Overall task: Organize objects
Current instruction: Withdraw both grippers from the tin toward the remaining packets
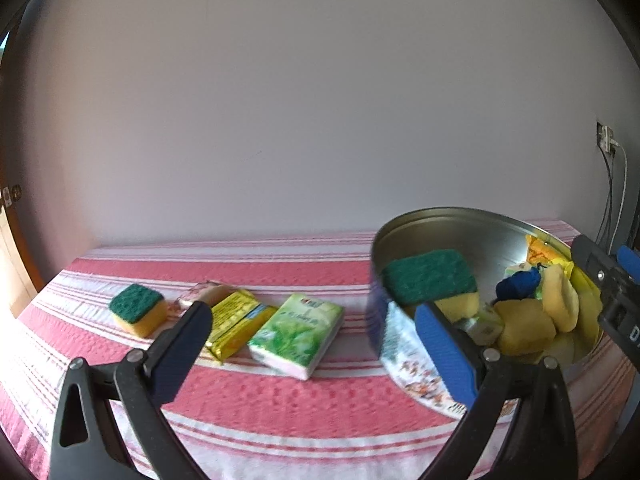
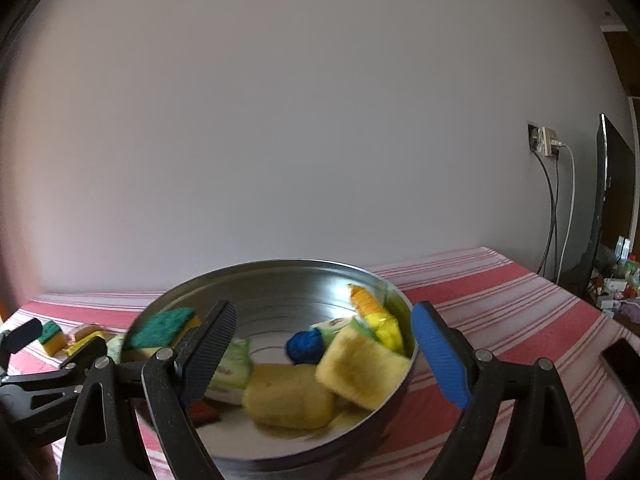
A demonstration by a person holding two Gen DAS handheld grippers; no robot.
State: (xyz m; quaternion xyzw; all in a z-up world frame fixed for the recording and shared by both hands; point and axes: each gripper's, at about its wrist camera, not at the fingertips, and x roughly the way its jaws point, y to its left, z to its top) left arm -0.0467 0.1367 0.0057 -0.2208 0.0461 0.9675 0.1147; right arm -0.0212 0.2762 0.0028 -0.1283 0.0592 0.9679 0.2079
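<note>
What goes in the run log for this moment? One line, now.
tin: holds sponges, packets | left gripper: open, empty | right gripper: open, fingers astride tin's rim | tissue pack: on tablecloth

One round metal tin (image 2: pixel 280 292) holds two plain yellow sponge blocks (image 2: pixel 290 396), one green-topped yellow sponge (image 2: pixel 162 330), one blue ball of yarn (image 2: pixel 305 345) and one yellow wrapped packet (image 2: pixel 376 316). Left of the tin lie one more green-topped sponge (image 1: pixel 138 310), one yellow foil packet (image 1: pixel 236 322) and one green tissue pack (image 1: pixel 296 330) (other items too blurred to count).
</note>
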